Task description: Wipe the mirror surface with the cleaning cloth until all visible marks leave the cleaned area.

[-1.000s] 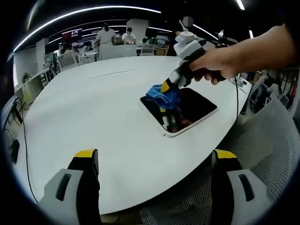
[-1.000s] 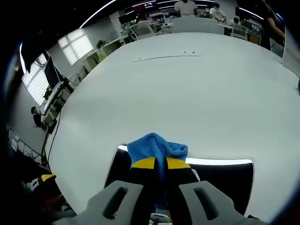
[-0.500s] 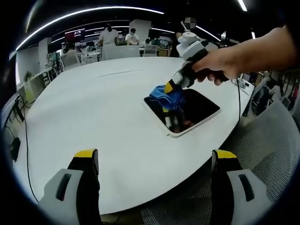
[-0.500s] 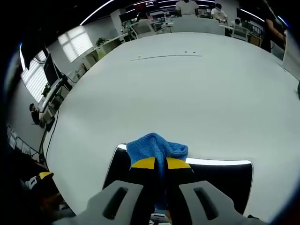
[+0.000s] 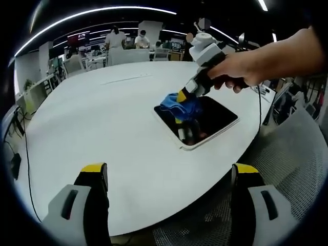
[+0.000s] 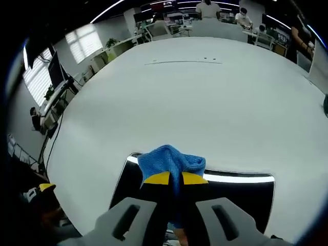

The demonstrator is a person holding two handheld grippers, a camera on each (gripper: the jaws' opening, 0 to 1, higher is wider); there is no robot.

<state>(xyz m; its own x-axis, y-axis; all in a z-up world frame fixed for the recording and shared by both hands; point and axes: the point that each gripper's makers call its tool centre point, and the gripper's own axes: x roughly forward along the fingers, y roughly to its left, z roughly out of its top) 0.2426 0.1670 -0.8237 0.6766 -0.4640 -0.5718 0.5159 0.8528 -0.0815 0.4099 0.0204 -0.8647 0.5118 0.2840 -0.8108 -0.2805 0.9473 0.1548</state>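
ITEM 1 – cloth (image 6: 170,160): blue, soft, bunched. Pinched between the jaws of the R gripper (image 6: 174,179), jaws pressed together on it, a wad sticking out past the tips. In the left gripper view the cloth (image 5: 179,104) sits on the mirror's far-left part, under the R gripper (image 5: 185,97), which a hand (image 5: 240,69) holds. Handling (judged): light, limp, compresses easily; grips well, won't slip if pinched deep in the fold. The loose wad will drag and fold under in a stroke, so press flat enough to keep the fabric, not the jaw tips, on the glass.

ITEM 2 – mirror (image 5: 212,119): dark rectangular pane, thin pale frame, rounded corners, lying flat on the table (image 5: 102,123) near its edge. Also in the right gripper view, mirror (image 6: 241,197) directly below the cloth. Handling (judged): stiff, smooth, prob. fragile and slippery; unsecured, may slide on the table under sideways push. Best not lifted; if steadying needed, hold at the frame edge, not the glass. Marks: too small to tell; reflections near the front corner.

ITEM 3 – L gripper (image 5: 169,205): jaws spread wide, holding nothing, hovering over the table's near edge, well apart from the mirror.

ITEM 4 – surrounds: large white table; office w/ people at the far side.
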